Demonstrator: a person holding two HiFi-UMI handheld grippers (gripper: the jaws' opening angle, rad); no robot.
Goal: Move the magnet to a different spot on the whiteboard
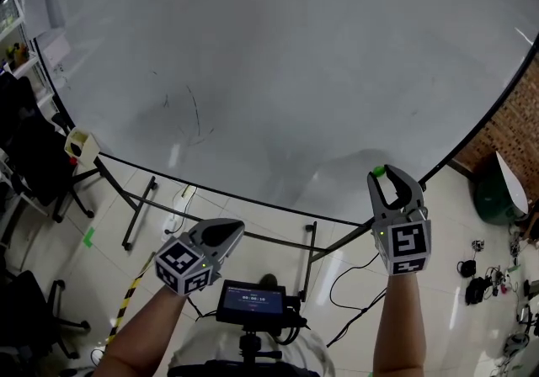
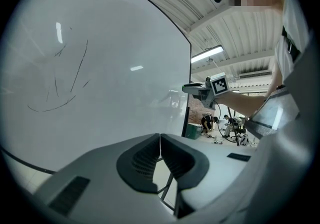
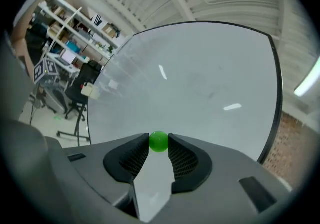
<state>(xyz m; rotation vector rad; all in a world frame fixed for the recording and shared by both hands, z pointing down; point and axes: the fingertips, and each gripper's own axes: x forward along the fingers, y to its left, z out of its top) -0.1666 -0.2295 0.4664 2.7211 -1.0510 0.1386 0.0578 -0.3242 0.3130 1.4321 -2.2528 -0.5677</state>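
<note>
One whiteboard (image 1: pixel 278 55) at the far side. One green magnet (image 3: pixel 159 141). Two grippers: one left gripper (image 1: pixel 238 229) and one right gripper (image 1: pixel 381 173), each with two fingers and one marker cube. One small screen (image 1: pixel 251 300) at the near edge. One cream box (image 1: pixel 82 145) at the left, one green bin (image 1: pixel 495 194) at the right.
</note>
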